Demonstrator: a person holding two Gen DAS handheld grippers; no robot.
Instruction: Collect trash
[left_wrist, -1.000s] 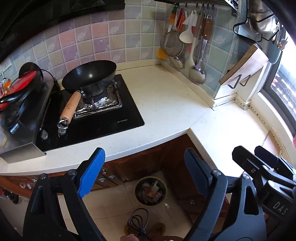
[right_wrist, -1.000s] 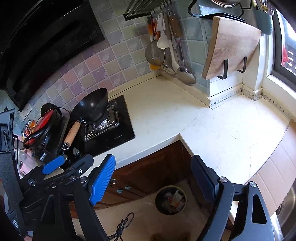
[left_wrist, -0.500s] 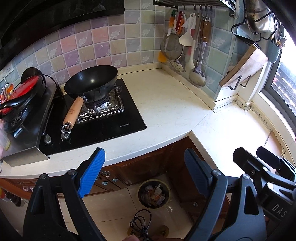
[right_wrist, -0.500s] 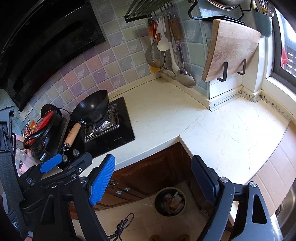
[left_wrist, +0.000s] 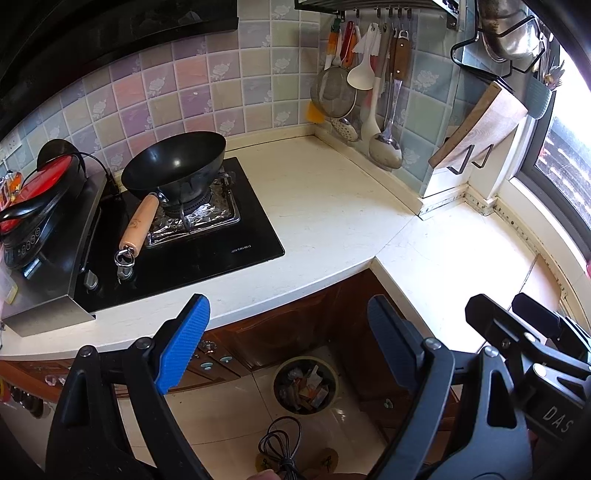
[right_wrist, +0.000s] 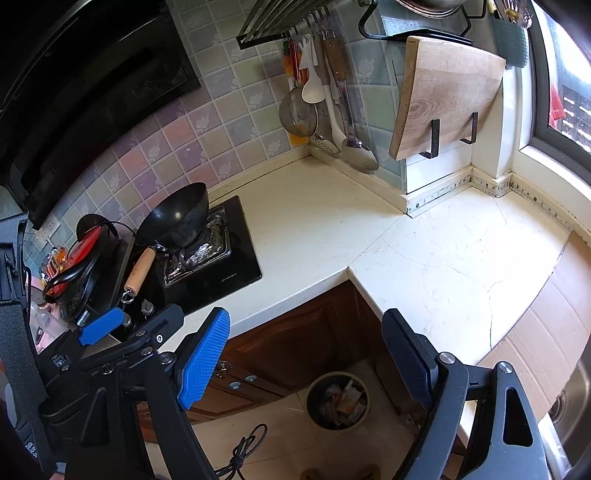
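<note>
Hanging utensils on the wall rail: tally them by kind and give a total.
Mesh strainer: 1
White rice paddle: 1
Slotted skimmer: 1
Metal ladle: 1
Others partly hidden behind these: cannot count
Total clearly seen: 4

We count 1 wok (left_wrist: 177, 162), 1 trash bin (left_wrist: 306, 384), 1 cutting board (right_wrist: 447, 96), 2 grippers: left gripper (left_wrist: 284, 339), right gripper (right_wrist: 306, 354), approx. 6 hung utensils (left_wrist: 365, 88).

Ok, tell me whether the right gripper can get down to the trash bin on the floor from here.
Probably yes. The right gripper is open with nothing between its fingers, and the trash bin shows straight through the gap, standing in the cabinet corner. Only the countertop edge above the bin might crowd the descent.
</note>
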